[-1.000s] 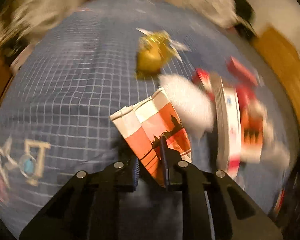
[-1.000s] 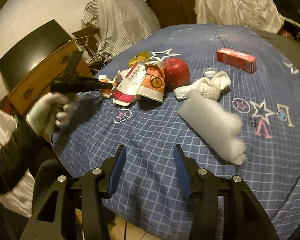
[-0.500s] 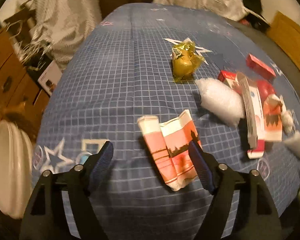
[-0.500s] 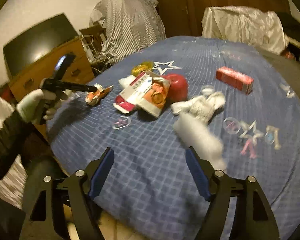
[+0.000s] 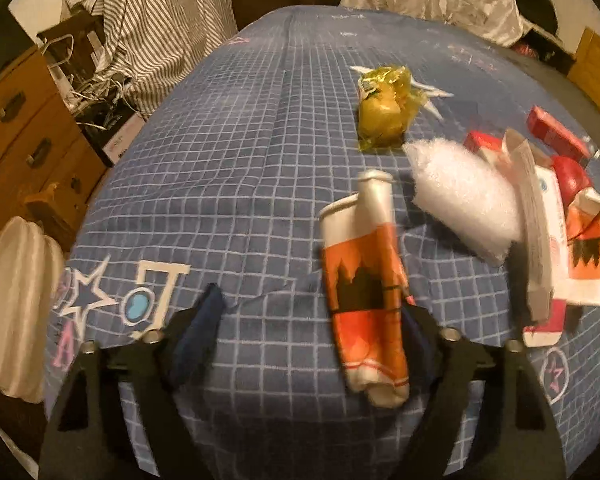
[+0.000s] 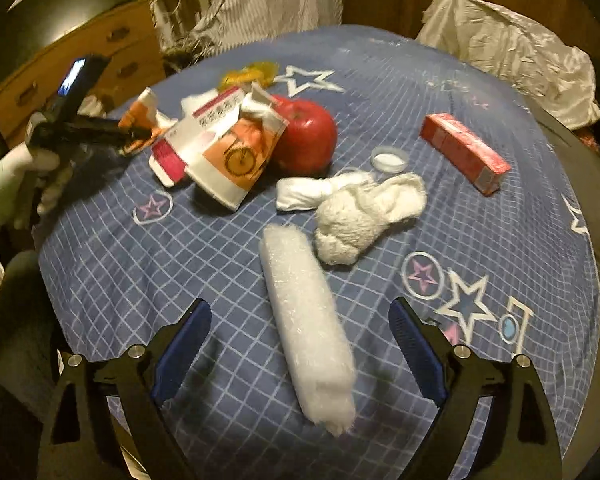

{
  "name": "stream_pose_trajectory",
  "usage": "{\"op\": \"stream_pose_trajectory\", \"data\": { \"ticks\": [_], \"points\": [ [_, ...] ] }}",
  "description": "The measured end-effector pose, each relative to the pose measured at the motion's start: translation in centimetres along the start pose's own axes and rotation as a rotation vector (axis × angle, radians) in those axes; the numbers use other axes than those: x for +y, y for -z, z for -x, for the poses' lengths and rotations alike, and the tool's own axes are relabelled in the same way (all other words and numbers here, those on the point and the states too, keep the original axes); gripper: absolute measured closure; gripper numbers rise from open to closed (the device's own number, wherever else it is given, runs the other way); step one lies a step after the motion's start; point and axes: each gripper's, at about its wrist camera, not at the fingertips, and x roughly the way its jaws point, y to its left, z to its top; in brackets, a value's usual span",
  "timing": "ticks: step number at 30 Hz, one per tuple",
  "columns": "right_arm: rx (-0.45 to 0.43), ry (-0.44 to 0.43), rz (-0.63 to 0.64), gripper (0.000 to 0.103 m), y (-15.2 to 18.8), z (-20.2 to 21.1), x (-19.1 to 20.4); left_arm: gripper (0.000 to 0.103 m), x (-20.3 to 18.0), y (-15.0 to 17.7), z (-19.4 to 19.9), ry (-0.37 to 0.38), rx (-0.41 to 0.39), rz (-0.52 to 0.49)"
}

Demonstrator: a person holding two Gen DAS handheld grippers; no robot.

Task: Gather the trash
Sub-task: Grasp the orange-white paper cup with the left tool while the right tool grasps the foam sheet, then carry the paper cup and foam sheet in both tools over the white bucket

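My left gripper [image 5: 312, 320] is open over the blue checked cloth [image 5: 236, 184]. A crushed orange-and-white paper cup [image 5: 364, 292] lies between its fingers, close to the right one. My right gripper [image 6: 300, 332] is open around the near end of a white bubble-wrap roll [image 6: 304, 324] lying on the cloth. In the right wrist view the left gripper [image 6: 136, 134] is at the far left by the crushed cup [image 6: 142, 114]. A yellow wrapper [image 5: 384, 108] lies further back.
A second bubble-wrap wad [image 5: 464, 200], flattened cartons [image 6: 224, 144], a red apple [image 6: 304, 136], a red box [image 6: 464, 152], a white cloth bundle [image 6: 356, 208] and a small clear lid [image 6: 388, 158] lie on the cloth. A wooden dresser [image 5: 24, 132] stands left.
My left gripper let go of the orange cup, opened wide and now frames it on the cloth. My right gripper opened wider and moved forward over the bubble-wrap roll.
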Motion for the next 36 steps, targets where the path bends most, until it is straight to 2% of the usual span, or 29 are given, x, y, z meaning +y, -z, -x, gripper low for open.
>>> {"op": "stream_pose_trajectory", "data": {
  "ticks": [1,2,3,4,5,6,10,14,17,20,23,29,36],
  "points": [
    [0.01,0.007,0.003,0.033,0.0,-0.5,0.2,0.053,-0.1,0.2,-0.1,0.024,-0.004,0.011],
    [0.015,0.015,-0.003,0.056,0.1,-0.8,0.4,0.065,0.1,0.2,-0.1,0.047,-0.01,0.025],
    [0.014,0.023,-0.008,0.066,0.2,-1.0,0.6,0.07,0.1,0.3,-0.1,0.053,-0.014,0.025],
    [0.011,0.029,-0.011,0.07,0.4,-1.1,0.8,0.079,-0.1,0.5,0.1,0.056,-0.023,0.015],
    [-0.003,0.038,-0.02,0.071,0.7,-1.0,1.0,0.087,-0.3,0.6,0.2,0.055,-0.03,0.005],
    [-0.016,0.043,-0.033,0.072,0.9,-0.8,1.1,0.089,-0.5,0.8,0.4,0.044,-0.04,-0.004],
    [-0.109,0.065,-0.107,0.073,1.8,1.0,1.6,0.092,0.1,1.7,1.3,0.075,-0.063,0.029],
    [-0.23,0.098,-0.183,0.074,2.3,3.6,2.5,0.093,0.3,3.1,3.6,0.109,-0.118,0.049],
    [-0.335,0.131,-0.233,0.074,2.2,5.8,3.2,0.093,-0.3,4.0,6.4,0.133,-0.192,0.036],
    [-0.45,0.174,-0.281,0.074,1.8,8.2,4.4,0.093,-2.6,4.8,10.4,0.138,-0.285,-0.008],
    [-0.525,0.211,-0.298,0.074,1.1,10.0,5.7,0.093,-5.3,5.3,14.1,0.142,-0.392,-0.066],
    [-0.608,0.283,-0.288,0.074,0.5,13.0,7.8,0.093,-9.5,6.0,19.0,0.144,-0.555,-0.102],
    [-0.674,0.34,-0.282,0.074,0.4,15.6,9.1,0.093,-11.9,6.8,20.6,0.159,-0.613,-0.116]
  ]
}}
